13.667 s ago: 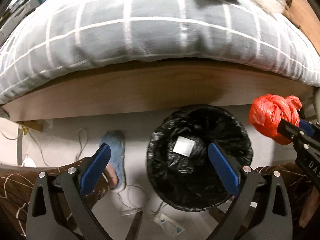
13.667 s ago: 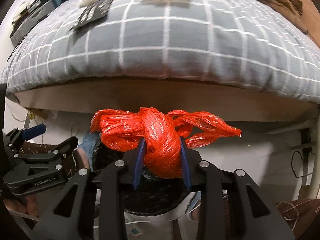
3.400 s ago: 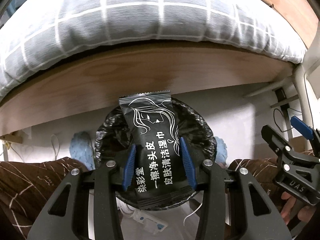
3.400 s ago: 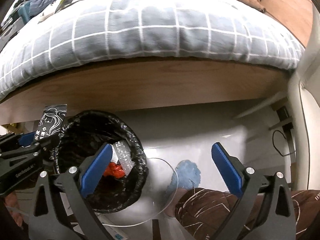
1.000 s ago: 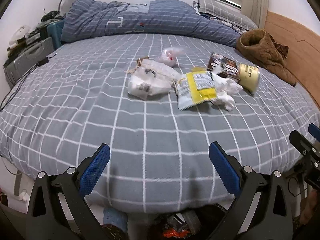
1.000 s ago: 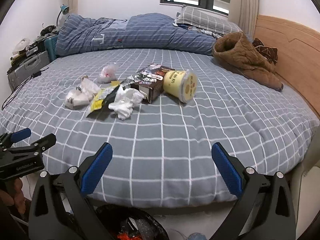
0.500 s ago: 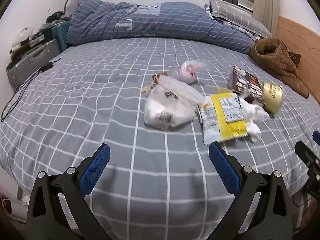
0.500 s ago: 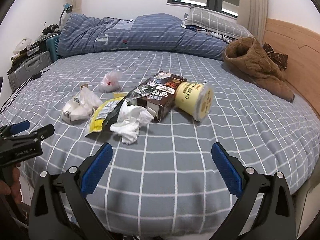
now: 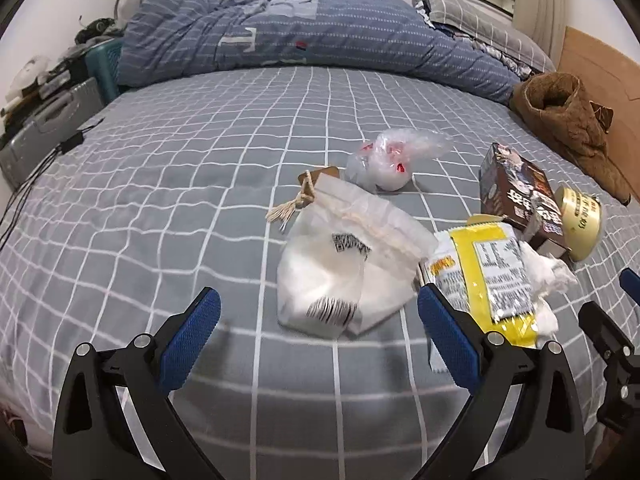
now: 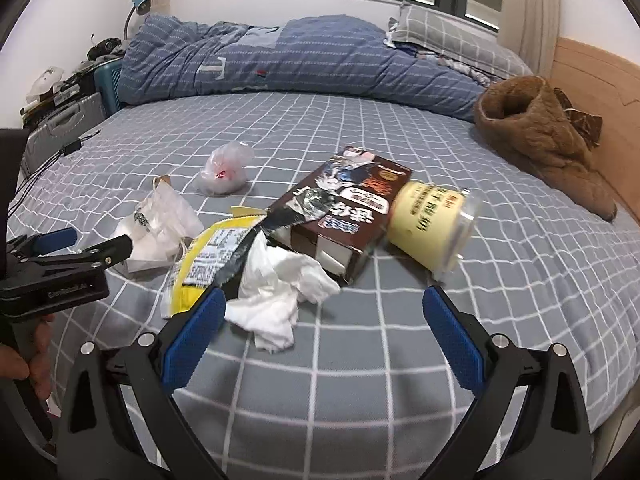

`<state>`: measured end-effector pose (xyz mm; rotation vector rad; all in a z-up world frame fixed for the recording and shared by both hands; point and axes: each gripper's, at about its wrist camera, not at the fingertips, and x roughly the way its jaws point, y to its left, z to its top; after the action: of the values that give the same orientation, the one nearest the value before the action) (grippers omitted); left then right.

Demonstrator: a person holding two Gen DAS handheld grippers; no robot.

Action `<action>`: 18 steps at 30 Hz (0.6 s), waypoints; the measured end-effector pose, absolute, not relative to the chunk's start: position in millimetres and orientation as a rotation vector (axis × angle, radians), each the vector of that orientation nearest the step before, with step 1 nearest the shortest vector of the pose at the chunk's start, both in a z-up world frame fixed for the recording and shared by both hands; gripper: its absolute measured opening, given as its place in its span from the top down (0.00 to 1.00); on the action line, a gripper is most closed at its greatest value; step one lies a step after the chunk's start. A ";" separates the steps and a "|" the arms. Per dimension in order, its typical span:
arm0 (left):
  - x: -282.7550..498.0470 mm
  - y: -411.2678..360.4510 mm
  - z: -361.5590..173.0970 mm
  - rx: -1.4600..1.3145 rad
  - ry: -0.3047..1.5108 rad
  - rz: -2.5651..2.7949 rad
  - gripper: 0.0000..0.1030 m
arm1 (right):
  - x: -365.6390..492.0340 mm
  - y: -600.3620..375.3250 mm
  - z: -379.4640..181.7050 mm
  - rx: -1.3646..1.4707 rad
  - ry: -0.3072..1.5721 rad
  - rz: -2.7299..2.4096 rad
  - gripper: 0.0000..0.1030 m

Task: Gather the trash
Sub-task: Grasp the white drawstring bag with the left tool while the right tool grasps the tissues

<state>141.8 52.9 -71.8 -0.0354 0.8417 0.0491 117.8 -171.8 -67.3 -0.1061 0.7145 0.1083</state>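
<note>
Trash lies on the grey checked bed (image 9: 200,168). My left gripper (image 9: 320,332) is open, empty, just short of a white drawstring pouch (image 9: 352,264). Beside it lie a yellow snack wrapper (image 9: 492,276), a clear bag with red bits (image 9: 388,160), a brown box (image 9: 520,200) and a yellow cup (image 9: 580,220). My right gripper (image 10: 324,328) is open and empty, close in front of crumpled white tissue (image 10: 280,292). Behind the tissue sit the brown box (image 10: 352,208), the yellow cup (image 10: 432,228), the yellow wrapper (image 10: 208,260), the pouch (image 10: 160,228) and the clear bag (image 10: 224,172).
A blue striped duvet (image 9: 300,36) and pillows (image 10: 452,36) line the far side of the bed. A brown fleece garment (image 10: 540,132) lies at the right by the wooden headboard (image 10: 600,80). A grey case (image 9: 44,132) and clutter stand at the left. A hand (image 10: 28,360) holds the left gripper.
Both grippers have come up from the trash bin by the bed and moved forward over the mattress; the trash pile is nearer and larger than half a second ago. Both stay open.
</note>
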 end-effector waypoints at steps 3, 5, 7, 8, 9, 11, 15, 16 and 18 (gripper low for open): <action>155.4 51.9 -78.7 -0.036 0.863 0.042 0.06 | 131.0 -166.1 -73.1 -0.123 0.728 0.109 0.12; 162.1 51.0 -82.0 -0.034 0.872 0.037 0.06 | 140.0 -163.6 -79.3 -0.124 0.746 0.109 0.14; 169.6 49.8 -86.3 -0.029 0.881 0.037 0.06 | 147.5 -162.7 -86.1 -0.121 0.771 0.114 0.18; 173.8 49.1 -89.0 -0.033 0.889 0.035 0.07 | 151.5 -161.5 -90.6 -0.120 0.787 0.122 0.21; 176.9 48.3 -91.5 -0.040 0.896 0.032 0.07 | 154.0 -160.3 -93.5 -0.120 0.797 0.127 0.24; 181.7 46.4 -94.9 -0.048 0.908 0.021 0.10 | 158.6 -157.8 -99.3 -0.122 0.816 0.140 0.28; 189.3 37.9 -101.7 -0.026 0.932 0.010 0.19 | 164.0 -153.9 -104.7 -0.120 0.840 0.162 0.42; 190.0 37.6 -102.2 -0.028 0.933 0.008 0.21 | 165.0 -153.7 -105.5 -0.116 0.846 0.168 0.45; 191.7 37.7 -102.9 -0.032 0.937 0.006 0.24 | 167.7 -152.3 -109.2 -0.110 0.868 0.183 0.58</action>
<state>191.7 37.7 -102.9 -0.0318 0.9365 0.0061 167.7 -152.3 -109.2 -0.1096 0.8677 0.1829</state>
